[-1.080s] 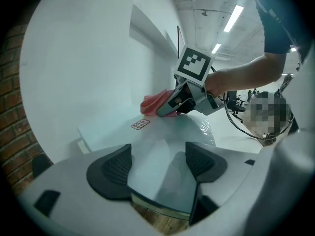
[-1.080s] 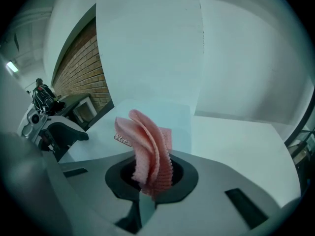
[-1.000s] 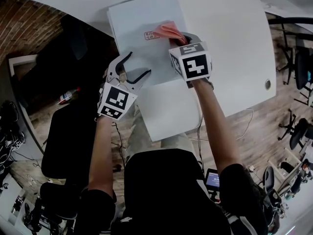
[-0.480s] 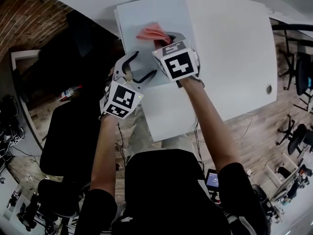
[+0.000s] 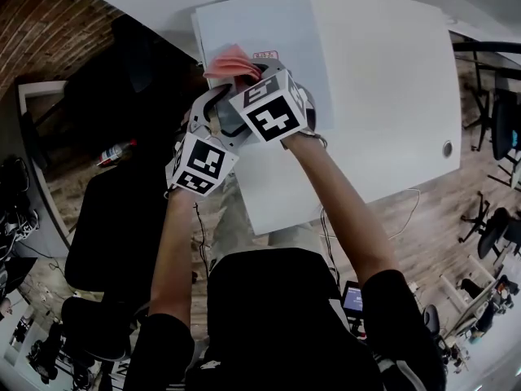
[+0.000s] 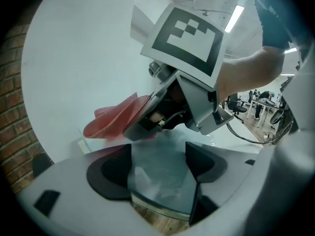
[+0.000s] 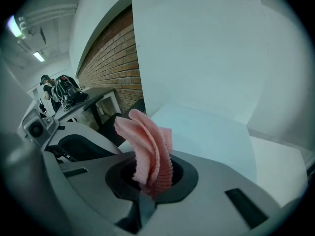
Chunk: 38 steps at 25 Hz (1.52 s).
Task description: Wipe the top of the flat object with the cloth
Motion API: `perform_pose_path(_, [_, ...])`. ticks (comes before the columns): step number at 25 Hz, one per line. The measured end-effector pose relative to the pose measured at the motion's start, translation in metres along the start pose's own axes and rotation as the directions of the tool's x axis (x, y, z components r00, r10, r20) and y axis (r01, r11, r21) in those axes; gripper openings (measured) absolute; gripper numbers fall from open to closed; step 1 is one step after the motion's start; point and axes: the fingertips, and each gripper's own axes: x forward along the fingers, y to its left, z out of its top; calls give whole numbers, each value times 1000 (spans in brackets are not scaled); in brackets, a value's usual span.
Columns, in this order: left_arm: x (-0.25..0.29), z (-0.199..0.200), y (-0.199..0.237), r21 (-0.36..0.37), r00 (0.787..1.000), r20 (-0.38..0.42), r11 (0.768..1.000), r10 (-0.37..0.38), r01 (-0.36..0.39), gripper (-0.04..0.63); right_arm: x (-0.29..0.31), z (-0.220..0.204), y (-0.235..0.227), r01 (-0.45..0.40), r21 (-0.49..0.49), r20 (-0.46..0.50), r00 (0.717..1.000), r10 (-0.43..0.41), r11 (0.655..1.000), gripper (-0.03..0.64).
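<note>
A pale, glassy flat panel (image 5: 260, 27) lies on the white table (image 5: 383, 80) at its left side. My right gripper (image 5: 244, 75) is shut on a folded pink cloth (image 5: 231, 61) and holds it down on the panel near the left edge. The cloth (image 7: 147, 146) sticks up out of the right gripper (image 7: 150, 175), with the panel (image 7: 206, 132) beyond it. My left gripper (image 5: 221, 114) is open, its jaws spread on either side of the panel's near-left corner (image 6: 158, 186). Seen from the left gripper (image 6: 158, 154), the cloth (image 6: 113, 119) trails from the right gripper (image 6: 165, 114).
A small red-printed label (image 5: 266, 54) shows on the panel beside the cloth. A black office chair (image 5: 106, 235) and a bottle (image 5: 114, 155) are at the left, below the table edge. A brick wall (image 7: 113, 68) runs along the left. A cable port (image 5: 447, 147) sits at the table's right.
My right gripper has dragged the cloth leftward and nearer across the panel, uncovering the label. The left gripper moved up to the panel's near corner and has stayed there, still open.
</note>
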Motion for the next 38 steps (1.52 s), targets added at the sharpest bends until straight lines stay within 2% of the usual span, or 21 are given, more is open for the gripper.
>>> perform_pose_path(4, [-1,0,0,2,1000,3,1000,-5,5,336,-1,0,-9,17,10,2,1000,-17,1000,48])
perform_pose_path(7, [0,-1,1,1,1000,1,1000,-7,7,336,-2,-3,-24,42,79,11,999,-43,996,48])
perform_pose_path(14, [0,0,0,0,1000,1,1000,-8,8,336,-22,-25,-80,147,147,-22,989,-145,978,48])
perform_pose_path(18, [0,1,0,4,1000,7,1000,-13,13,336,-40,-44,-111,204,209,-34,979,-201,957,48])
perform_pose_path(21, [0,12,2,34,1000,19,999,-23,22,336,-52,-54,-130,235,284,-29,971,-237,930,48])
perform_pose_path(29, [0,14,2,15,1000,-12,1000,-22,22,336,-61,-53,-127,224,293,-2,972,-233,930,48])
perform_pose_path(32, [-5,19,-5,10,998,-33,998,-54,54,333,-71,-48,-119,202,291,30,975,-220,935,48])
perform_pose_path(34, [-14,31,-9,-10,998,3,998,-64,64,324,-81,-43,-115,189,284,52,976,-212,940,48])
perform_pose_path(38, [-39,59,-7,-110,995,98,993,-20,31,224,-108,-32,-103,180,259,82,975,-207,949,48])
